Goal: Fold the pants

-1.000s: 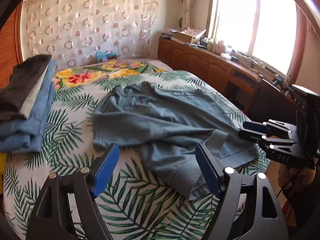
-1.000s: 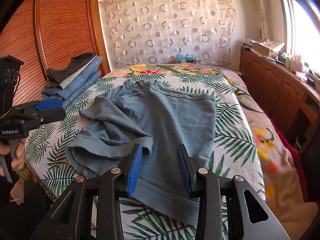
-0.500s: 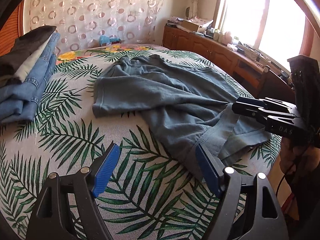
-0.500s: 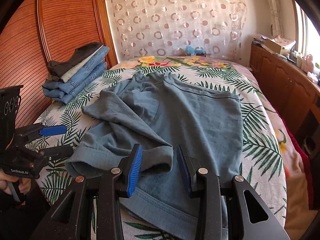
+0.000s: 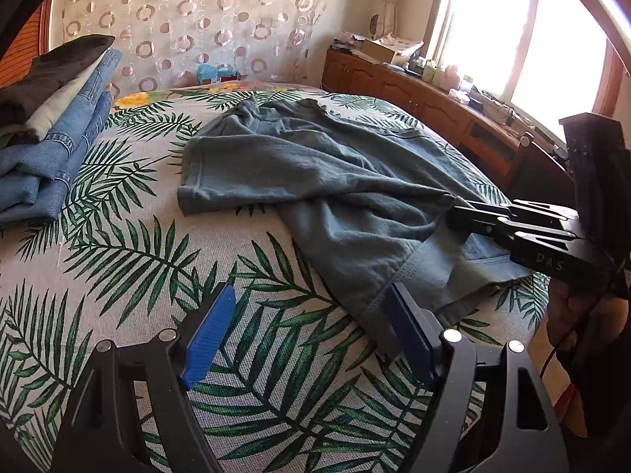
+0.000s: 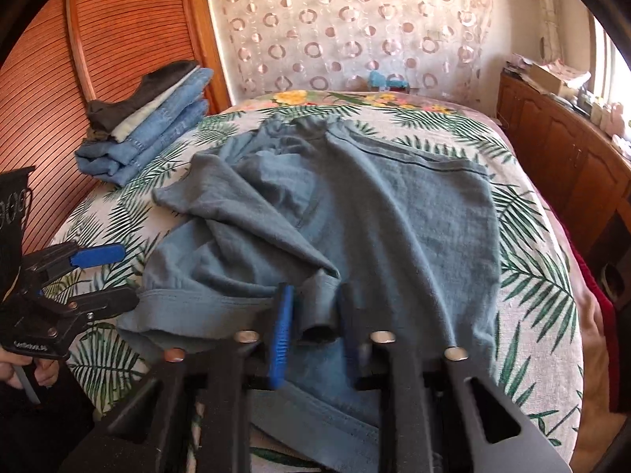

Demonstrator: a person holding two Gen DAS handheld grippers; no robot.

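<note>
Folded jeans stack on leaf-print bedspread

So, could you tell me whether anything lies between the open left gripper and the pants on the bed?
Nothing visible does. The left gripper hangs over bare bedspread, and the pants' hem lies right at its fingertip.

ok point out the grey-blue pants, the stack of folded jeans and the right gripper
grey-blue pants (image 6: 394,216), right wrist view, flat middle
stack of folded jeans (image 5: 59,149), left wrist view, denim side
right gripper (image 6: 311,315), right wrist view, between fingertips
</note>
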